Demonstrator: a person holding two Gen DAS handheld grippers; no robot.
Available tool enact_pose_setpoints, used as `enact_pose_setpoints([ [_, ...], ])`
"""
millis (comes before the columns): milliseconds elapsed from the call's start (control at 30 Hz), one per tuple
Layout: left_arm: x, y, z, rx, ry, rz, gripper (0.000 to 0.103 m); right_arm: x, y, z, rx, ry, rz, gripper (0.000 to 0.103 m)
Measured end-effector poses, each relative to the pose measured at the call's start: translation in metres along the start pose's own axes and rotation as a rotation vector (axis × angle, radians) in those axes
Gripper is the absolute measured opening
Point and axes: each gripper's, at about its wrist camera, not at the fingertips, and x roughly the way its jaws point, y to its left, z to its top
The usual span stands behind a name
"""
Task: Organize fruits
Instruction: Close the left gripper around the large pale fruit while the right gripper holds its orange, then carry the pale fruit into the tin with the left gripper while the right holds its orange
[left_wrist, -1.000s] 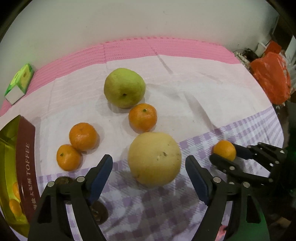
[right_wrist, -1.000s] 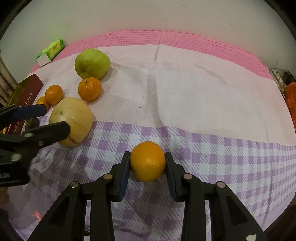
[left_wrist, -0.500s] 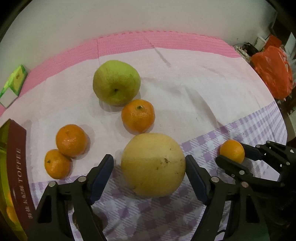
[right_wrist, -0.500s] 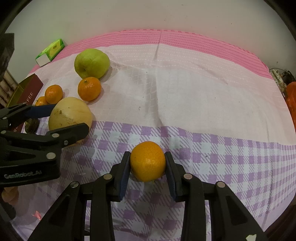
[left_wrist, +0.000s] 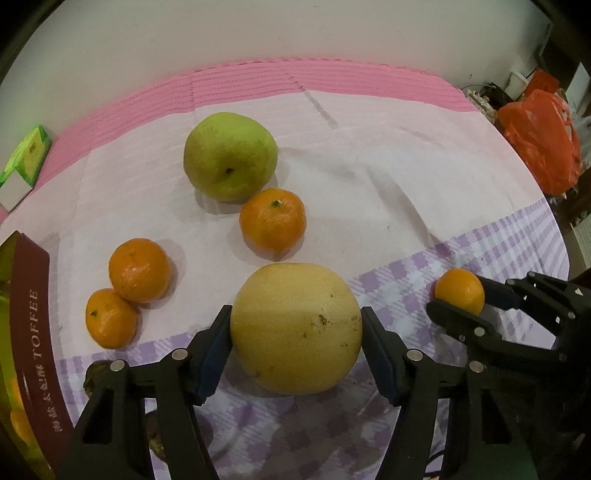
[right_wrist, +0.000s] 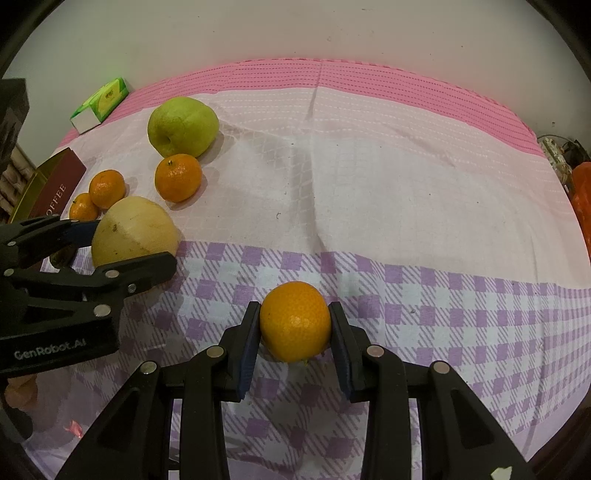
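Yellow pear (left_wrist: 295, 328) clamped between just-closing left gripper (left_wrist: 295, 354) pads; right gripper (right_wrist: 295, 343) tight on 1 tangerine (right_wrist: 295, 320).

- A cloth (right_wrist: 369, 192) covers the whole surface: pink stripes at the far edge, pale white in the middle, purple checks near the cameras.
- A green pear (left_wrist: 229, 157) sits on the pale part, with a mandarin (left_wrist: 272, 219) just beside it.
- Two more mandarins (left_wrist: 139, 270) touch each other nearer the left.
- A large yellow pear (left_wrist: 295, 328) rests where the checks begin.
- A lone mandarin (right_wrist: 294, 321) is on the checks, possibly lifted slightly.
- A toffee box (left_wrist: 26, 350) and a small green box (right_wrist: 100, 104) lie at the left edge.
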Motion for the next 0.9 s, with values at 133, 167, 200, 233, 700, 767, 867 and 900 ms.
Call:
enact_pose_setpoints([
  [133, -0.008, 0.002, -0.003, -0.008, -0.006, 0.000, 0.067, 0.001, 0.001, 0.000, -0.004, 0.000, -0.005, 0.033],
  [167, -0.010, 0.003, -0.003, -0.009, -0.009, 0.001, 0.067, 0.001, 0.001, 0.000, -0.004, 0.000, -0.005, 0.033],
  [200, -0.012, 0.003, -0.004, -0.010, -0.011, 0.001, 0.067, 0.001, 0.001, 0.000, -0.004, 0.000, -0.007, 0.033],
  [233, -0.015, 0.004, -0.005, -0.010, -0.013, 0.004, 0.067, 0.001, 0.002, 0.001, -0.006, 0.000, -0.009, 0.033],
  [700, -0.048, 0.031, -0.013, -0.062, -0.039, 0.061, 0.067, 0.003, 0.006, 0.001, -0.015, -0.003, -0.027, 0.033],
  [767, -0.053, 0.039, -0.013, -0.076, -0.046, 0.071, 0.067, 0.003, 0.007, 0.001, -0.016, -0.004, -0.029, 0.033],
  [867, -0.060, 0.050, -0.014, -0.097, -0.057, 0.093, 0.067, 0.003, 0.007, 0.001, -0.016, -0.004, -0.030, 0.033],
  [900, -0.062, 0.054, -0.014, -0.103, -0.059, 0.099, 0.067, 0.003, 0.007, 0.001, -0.016, -0.004, -0.030, 0.033],
])
